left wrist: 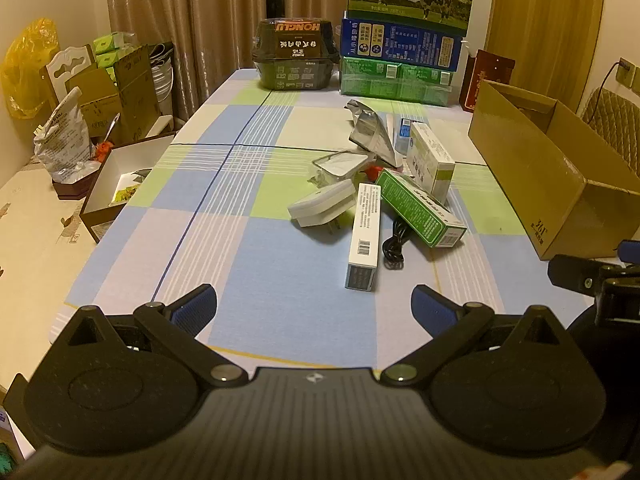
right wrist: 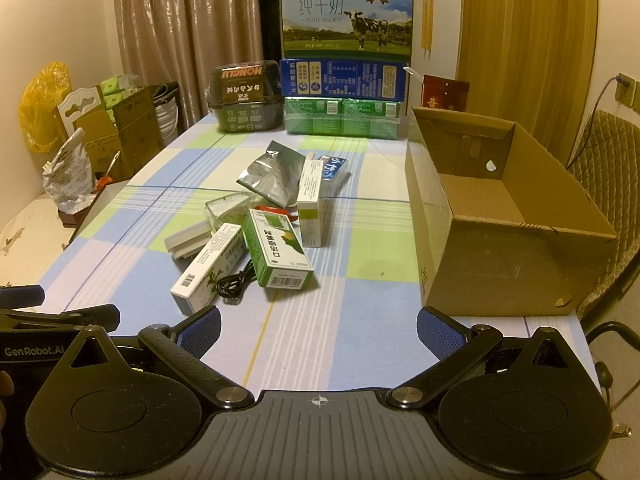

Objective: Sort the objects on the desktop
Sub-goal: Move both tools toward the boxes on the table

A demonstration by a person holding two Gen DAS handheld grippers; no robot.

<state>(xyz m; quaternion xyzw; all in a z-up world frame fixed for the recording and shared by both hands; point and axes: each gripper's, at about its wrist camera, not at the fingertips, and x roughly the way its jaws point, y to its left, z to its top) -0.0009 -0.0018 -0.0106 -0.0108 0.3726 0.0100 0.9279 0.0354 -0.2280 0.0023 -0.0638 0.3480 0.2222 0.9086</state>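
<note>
Both grippers wide open, empty, nothing picked yet.

L gripper & R gripper hang over near table edge; pile at 12 o'clock, cardboard box at 2 o'clock looks empty. Risk: green box leans on white box w/ black cable beneath. Grabbing either prob. drags cable or tips its neighbour.

Warm yellowish light fills the room. Beige curtains hang behind the checked table; a wooden door and quilted chair stand right.
</note>
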